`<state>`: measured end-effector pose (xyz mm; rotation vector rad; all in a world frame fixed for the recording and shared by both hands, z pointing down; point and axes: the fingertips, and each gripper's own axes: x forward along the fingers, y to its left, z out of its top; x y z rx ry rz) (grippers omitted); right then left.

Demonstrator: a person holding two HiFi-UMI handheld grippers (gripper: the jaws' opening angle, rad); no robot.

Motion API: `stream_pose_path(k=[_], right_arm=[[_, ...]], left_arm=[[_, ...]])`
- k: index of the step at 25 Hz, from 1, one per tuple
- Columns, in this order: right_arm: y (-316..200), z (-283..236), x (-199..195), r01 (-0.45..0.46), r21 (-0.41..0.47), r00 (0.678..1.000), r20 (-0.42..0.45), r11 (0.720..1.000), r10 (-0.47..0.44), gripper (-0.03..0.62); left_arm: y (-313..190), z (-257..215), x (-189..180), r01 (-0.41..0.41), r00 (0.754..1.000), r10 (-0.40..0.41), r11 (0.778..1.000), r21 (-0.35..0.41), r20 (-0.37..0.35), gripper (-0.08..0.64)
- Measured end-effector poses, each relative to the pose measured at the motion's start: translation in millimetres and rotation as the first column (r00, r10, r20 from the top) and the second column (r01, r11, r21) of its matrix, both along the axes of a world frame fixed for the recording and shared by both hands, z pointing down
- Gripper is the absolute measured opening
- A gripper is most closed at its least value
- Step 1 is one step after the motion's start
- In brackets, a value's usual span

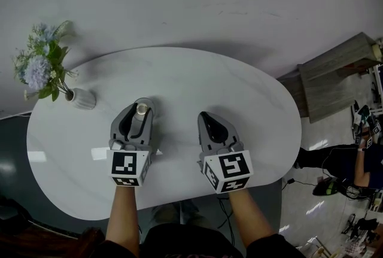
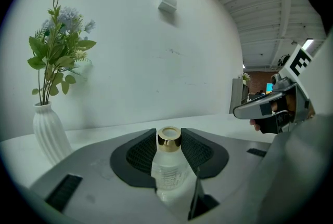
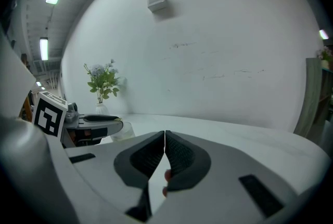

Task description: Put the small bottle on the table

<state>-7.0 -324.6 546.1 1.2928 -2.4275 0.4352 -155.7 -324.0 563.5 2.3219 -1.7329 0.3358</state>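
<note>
While the left gripper (image 2: 169,141) is closed on the bottle (image 2: 168,168), its dark pads (image 2: 139,153) press the clear body from both sides just below the gold cap (image 2: 169,137). The bottle stands upright between them, cap up. The right gripper (image 3: 165,141) has its jaws meeting tip to tip with nothing between them.

From the head view, both grippers are side by side over the near half of the white oval table (image 1: 251,101), apart from each other. The left gripper's body hides the bottle's base, so it may be resting on the table or hanging just above it; I cannot tell which.

A ribbed white vase (image 1: 81,98) of blue flowers (image 1: 40,65) stands near the table's far left edge, well apart from the bottle. A plain white wall (image 2: 156,62) lies beyond.
</note>
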Motion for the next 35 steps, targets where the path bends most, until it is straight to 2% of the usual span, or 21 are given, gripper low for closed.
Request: stream_pose_path(k=[6,16,24,35], right_arm=[[2.3,-8.9,1.3,-0.006,0.015,1.0,0.008,1.0,0.006,0.067],[23.4,-26.7,-1.1,0.012,0.045,1.0,0.008,0.999,-0.012,0.067],[40.5,-52.0,-1.1,0.02,0.08,0.999,0.035,0.997,-0.023,0.067],[68.6,-83.9,-1.4,0.042,0.125,0.997,0.06,0.991,-0.05,0.067]], left_arm=[[3.6,-20.2,-2.4,-0.003,1.0,0.003,0.999,0.039,-0.009,0.135],[29.8,-46.8,-6.8,0.024,0.999,-0.026,0.996,0.084,0.02,0.131],[55.1,-66.9,-9.6,0.074,0.997,-0.076,0.992,0.101,0.018,0.05],[89.7,-99.8,-12.0,0.112,0.993,-0.115,0.985,0.132,0.017,0.02]])
